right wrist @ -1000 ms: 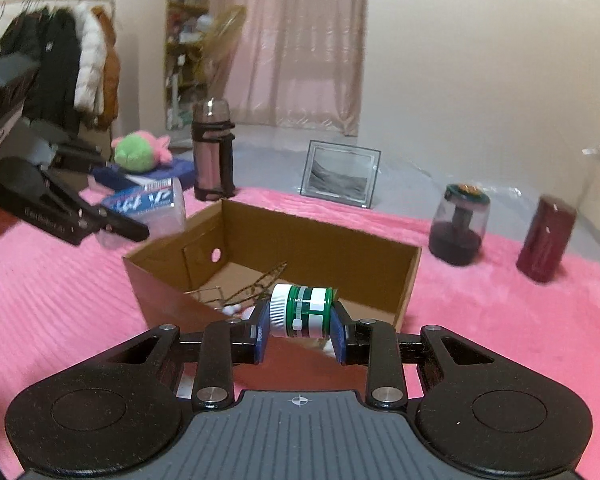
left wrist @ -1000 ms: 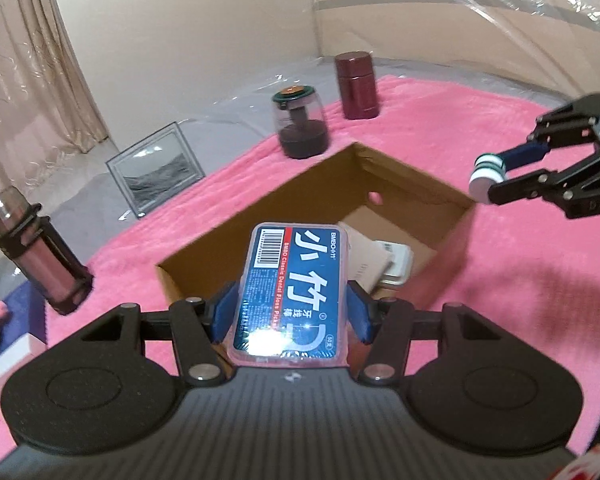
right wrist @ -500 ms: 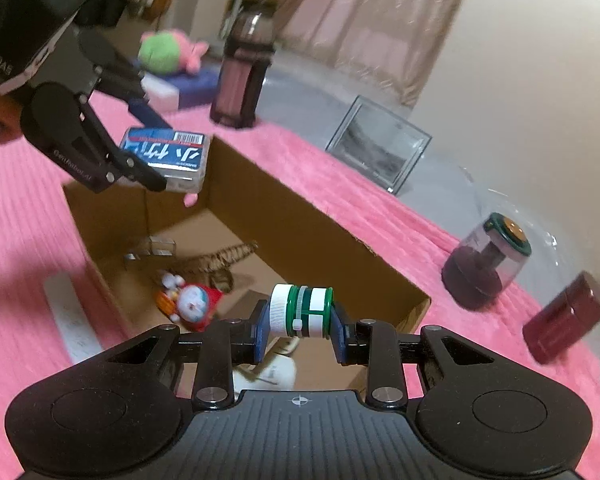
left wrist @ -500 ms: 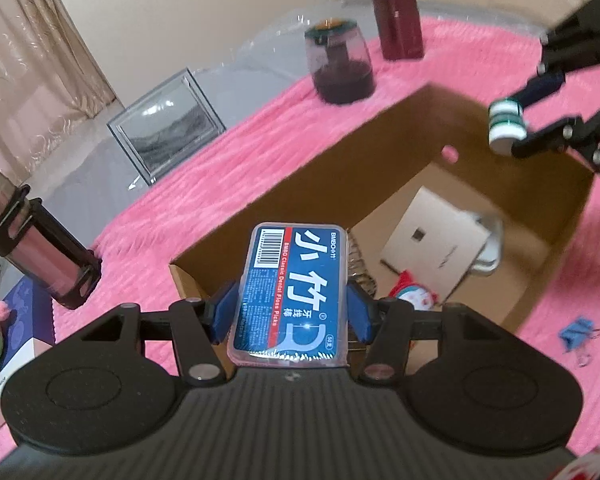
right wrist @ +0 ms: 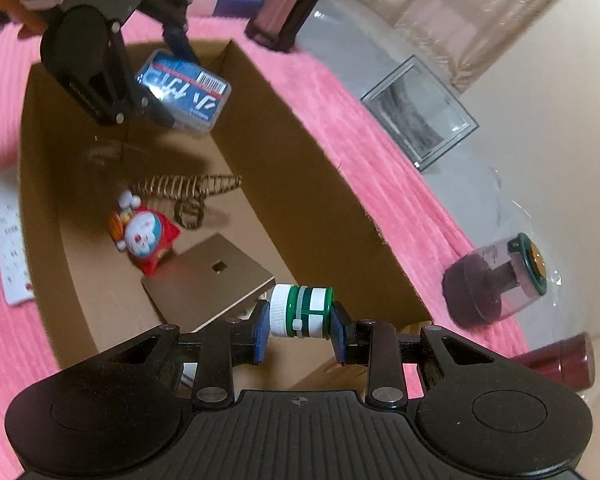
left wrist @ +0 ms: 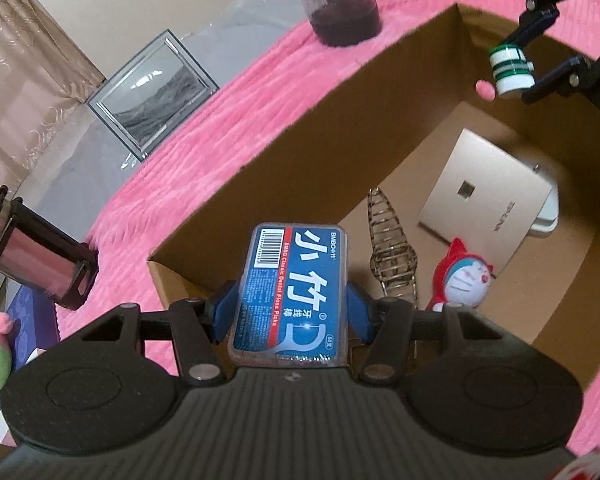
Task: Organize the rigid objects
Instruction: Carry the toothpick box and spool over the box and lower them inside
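Your left tool (left wrist: 292,308) clamps the floss-pick case (left wrist: 294,292) over the cardboard box (left wrist: 300,128); your right tool (right wrist: 300,332) pinches the green-and-white bottle (right wrist: 302,311) there too.

Matt brown cardboard box (left wrist: 300,128); fuzzy pink cloth (left wrist: 204,152); glossy clear plastic floss case (left wrist: 294,294); ribbed plastic bottle (right wrist: 302,311).

One cardboard box (left wrist: 284,132), two dark jars (right wrist: 496,276), one picture frame (left wrist: 156,92), one toy figure (left wrist: 466,280).

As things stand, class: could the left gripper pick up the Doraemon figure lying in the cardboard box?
Probably not yet. The left gripper is shut on the dental floss picks box, so the Doraemon figure in the cardboard box is reachable only after releasing it.
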`<state>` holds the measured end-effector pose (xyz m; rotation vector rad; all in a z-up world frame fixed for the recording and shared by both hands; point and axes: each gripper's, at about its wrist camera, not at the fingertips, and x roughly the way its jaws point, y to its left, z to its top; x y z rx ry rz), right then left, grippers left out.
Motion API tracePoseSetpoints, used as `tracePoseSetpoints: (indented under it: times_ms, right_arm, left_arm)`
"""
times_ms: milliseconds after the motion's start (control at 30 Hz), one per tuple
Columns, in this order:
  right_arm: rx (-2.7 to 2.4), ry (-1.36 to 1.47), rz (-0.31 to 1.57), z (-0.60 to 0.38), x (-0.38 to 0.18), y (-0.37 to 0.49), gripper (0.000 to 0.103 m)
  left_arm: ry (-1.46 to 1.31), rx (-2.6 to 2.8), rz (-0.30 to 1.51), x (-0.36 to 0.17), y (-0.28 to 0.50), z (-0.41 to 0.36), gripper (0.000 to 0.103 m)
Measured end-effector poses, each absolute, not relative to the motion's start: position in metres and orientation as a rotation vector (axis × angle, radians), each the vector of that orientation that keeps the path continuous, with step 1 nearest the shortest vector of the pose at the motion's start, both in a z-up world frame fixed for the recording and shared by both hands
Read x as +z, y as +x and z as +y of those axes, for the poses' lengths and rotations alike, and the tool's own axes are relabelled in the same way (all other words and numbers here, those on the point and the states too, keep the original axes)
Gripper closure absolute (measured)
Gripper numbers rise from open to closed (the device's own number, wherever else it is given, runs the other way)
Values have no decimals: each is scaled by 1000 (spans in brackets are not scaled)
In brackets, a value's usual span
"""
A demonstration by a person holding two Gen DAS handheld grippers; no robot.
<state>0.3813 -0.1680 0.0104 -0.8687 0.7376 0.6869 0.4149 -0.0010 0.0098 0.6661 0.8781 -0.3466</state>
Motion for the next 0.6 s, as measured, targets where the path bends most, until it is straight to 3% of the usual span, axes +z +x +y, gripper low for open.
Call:
tracePoseSetpoints:
  times_ms: [600]
  right_arm:
    - [682,-987,790,-161,-11,399,75]
  left_arm:
    - [727,-348,929,-13,430,-9,51]
